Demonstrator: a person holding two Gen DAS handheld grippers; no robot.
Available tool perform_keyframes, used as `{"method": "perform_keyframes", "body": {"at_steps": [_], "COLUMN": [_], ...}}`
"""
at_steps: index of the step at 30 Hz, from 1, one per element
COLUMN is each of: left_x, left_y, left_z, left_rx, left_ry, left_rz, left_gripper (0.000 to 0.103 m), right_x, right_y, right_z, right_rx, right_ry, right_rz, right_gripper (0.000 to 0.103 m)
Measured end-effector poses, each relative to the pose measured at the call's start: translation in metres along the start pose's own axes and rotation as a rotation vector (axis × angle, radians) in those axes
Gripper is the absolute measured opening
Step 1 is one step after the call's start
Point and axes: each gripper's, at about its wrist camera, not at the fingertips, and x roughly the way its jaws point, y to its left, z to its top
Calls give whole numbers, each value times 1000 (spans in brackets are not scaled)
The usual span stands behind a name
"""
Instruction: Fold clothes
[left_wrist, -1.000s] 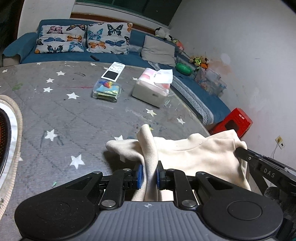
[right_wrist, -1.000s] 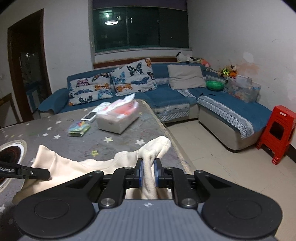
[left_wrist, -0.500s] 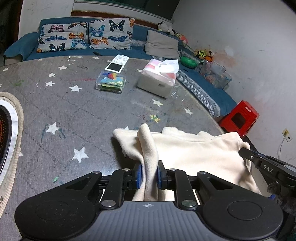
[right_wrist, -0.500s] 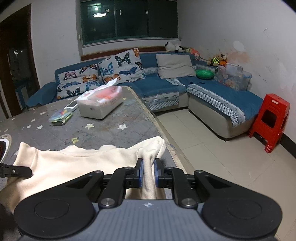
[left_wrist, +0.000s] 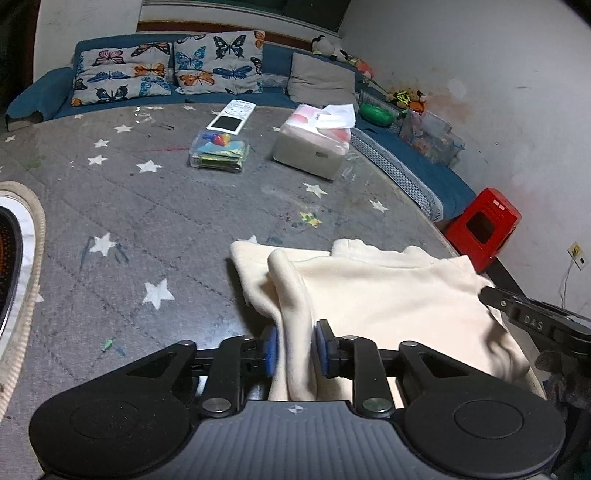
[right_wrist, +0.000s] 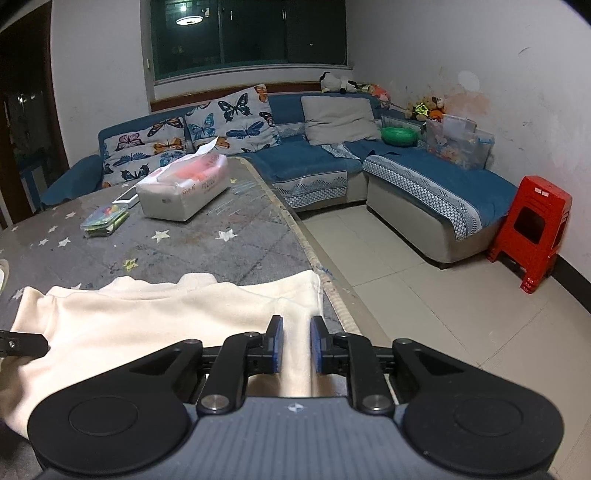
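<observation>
A cream fleece garment (left_wrist: 376, 291) lies spread on the grey star-patterned table (left_wrist: 166, 206), near its right edge. My left gripper (left_wrist: 294, 349) has its blue pads slightly parted, with a bunched fold of the garment still between them. My right gripper (right_wrist: 296, 345) has also parted its pads, and the garment's right edge (right_wrist: 295, 299) lies loosely between them, flat on the table. The right gripper's finger shows at the right of the left wrist view (left_wrist: 535, 321).
A tissue pack (left_wrist: 314, 142), a clear box of coloured items (left_wrist: 219, 151) and a white remote (left_wrist: 231, 118) sit farther back on the table. A round mat (left_wrist: 18, 258) lies at the left. A blue sofa (right_wrist: 406, 173) and a red stool (right_wrist: 532, 232) stand beyond the table edge.
Both grippers lowered the garment onto the table and their pads have parted from a tight pinch. The cloth now lies flatter and more spread.
</observation>
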Motion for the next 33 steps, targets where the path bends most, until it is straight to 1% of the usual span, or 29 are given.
{"method": "perform_keyframes", "body": {"at_steps": [1,2,3,4,5,6,7,11,14,15,19,22,24,27,31,33], "left_x": [-1,-2,-5,-7,-11,-14,-17,-29,-34,-34,-28,-25,-27,-28,-26,-25], "left_y": [0,0,1,0,0,-1,-1,-4,-7,-8,-11,-8,-7,-8,-7,-6], "left_z": [0,0,0,-1,-1,-3,-5,-15,-24,-27,-36,-39,-38,-37,-38,-38], "left_rx": [4,6,8,16,27,38,50,96,137,149,177,177,178,184,187,187], "left_ry": [-2,-5,-10,-19,-28,-36,-44,-65,-73,-74,-54,-51,-56,-62,-56,-54], "left_rz": [3,7,10,11,11,10,8,4,6,10,35,45,42,41,41,40], "left_gripper": [30,36,39,39,40,43,44,44,44,44,44,49,49,49,49,49], "right_x": [-3,-6,-9,-12,-16,-20,-22,-43,-54,-55,-56,-57,-58,-58,-42,-28], "right_y": [0,0,1,1,2,4,5,15,24,25,26,27,30,34,47,54], "right_z": [0,-1,-1,-2,-3,-5,-6,-18,-29,-31,-40,-47,-42,-29,-10,-2], "right_rx": [-1,-2,-2,-6,-9,-14,-17,-48,-86,-88,-97,-103,-120,-130,-137,-145], "right_ry": [-4,-8,-12,-13,-15,-16,-17,-27,-18,-14,3,15,10,-1,8,23], "right_rz": [4,8,12,18,24,31,37,92,130,131,132,133,135,160,203,204], "right_gripper": [16,16,18,20,24,26,26,28,40,41,42,42,42,42,42,42]}}
